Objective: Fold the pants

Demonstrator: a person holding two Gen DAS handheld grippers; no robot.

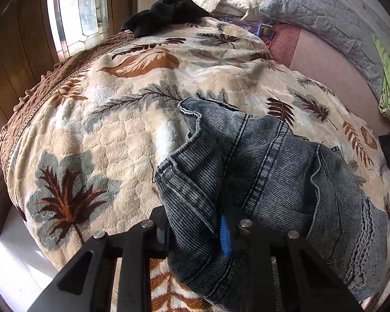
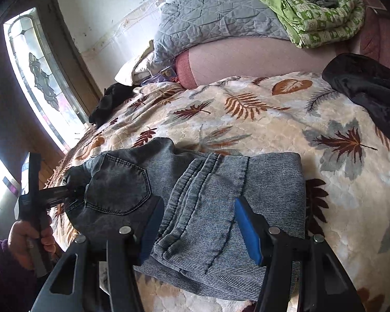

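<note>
On the blanket (image 1: 117, 135), left gripper (image 1: 197, 236) pinches jeans (image 1: 273, 171).

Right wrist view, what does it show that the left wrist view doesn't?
Only the right wrist view shows the hand holding the left tongs, the jeans' back pocket, and the open right tongs straddling the folded legs. Only the left wrist view shows the left tongs shut on a bunched denim edge. Both show the jeans, the leaf-print blanket and the black garment.
</note>
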